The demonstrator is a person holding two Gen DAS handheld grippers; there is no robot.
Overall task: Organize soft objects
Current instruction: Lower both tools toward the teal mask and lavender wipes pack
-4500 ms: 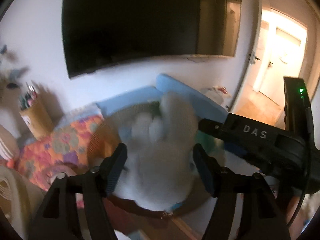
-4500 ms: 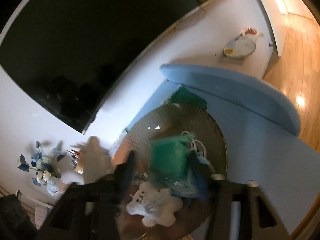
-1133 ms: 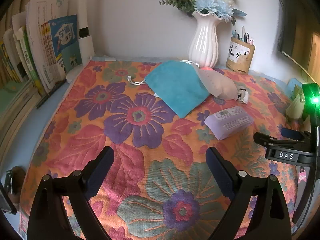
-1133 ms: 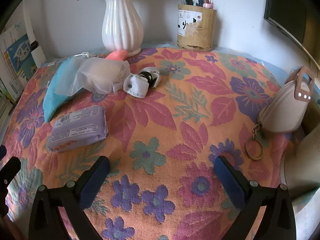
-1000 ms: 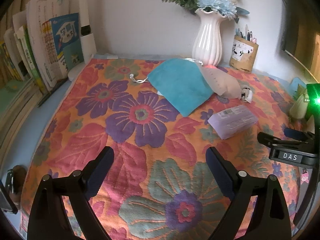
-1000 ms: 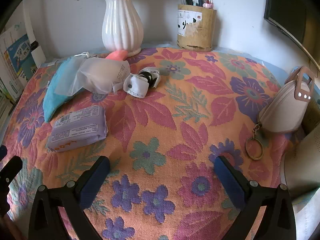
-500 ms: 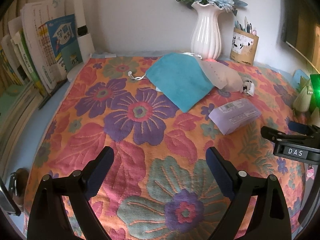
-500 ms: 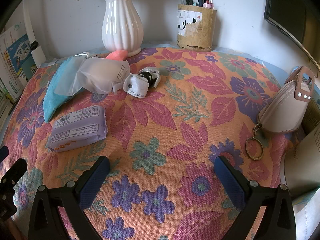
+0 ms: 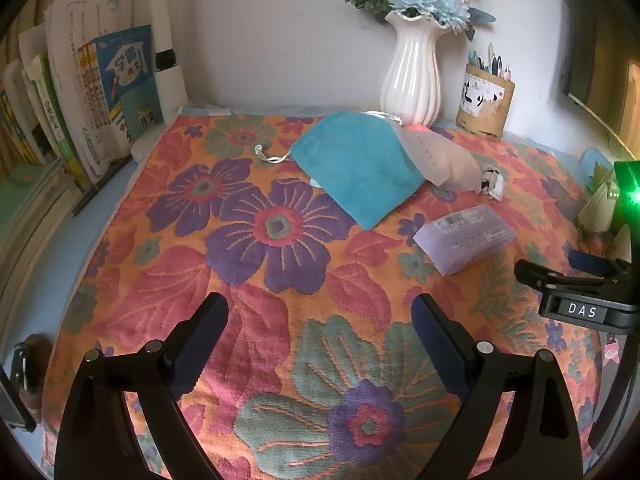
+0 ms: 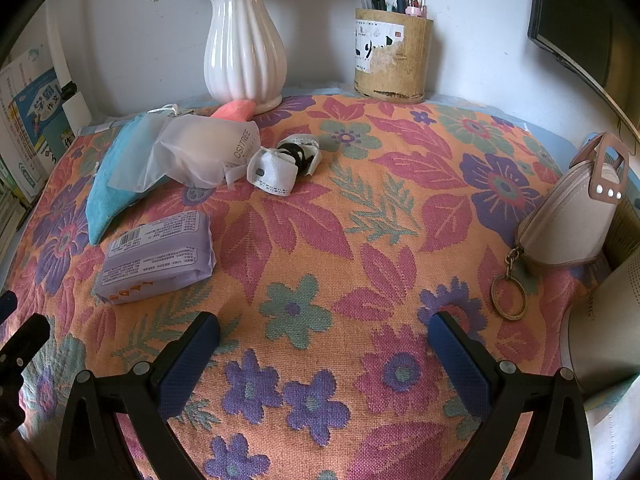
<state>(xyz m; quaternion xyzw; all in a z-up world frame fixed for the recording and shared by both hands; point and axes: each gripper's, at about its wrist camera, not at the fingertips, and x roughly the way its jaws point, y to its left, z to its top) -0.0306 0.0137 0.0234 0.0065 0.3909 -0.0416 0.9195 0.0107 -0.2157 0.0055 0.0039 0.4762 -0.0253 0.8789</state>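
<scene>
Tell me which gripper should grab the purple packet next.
Probably the right gripper: open, empty, the purple packet just ahead to its left. The left gripper, also open, sits farther back.

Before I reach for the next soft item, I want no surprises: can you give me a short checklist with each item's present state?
1. Left claw open and empty: ok.
2. Right claw open and empty: ok.
3. Purple tissue pack lying flat on the floral cloth, apart from its neighbours: ok.
4. Teal pouch free to lift alone: not ok, the translucent bag overlaps its far edge.
5. White vase well away from the soft items: not ok, it stands right behind the translucent bag.
6. Contents of the translucent bag: cannot tell.
</scene>
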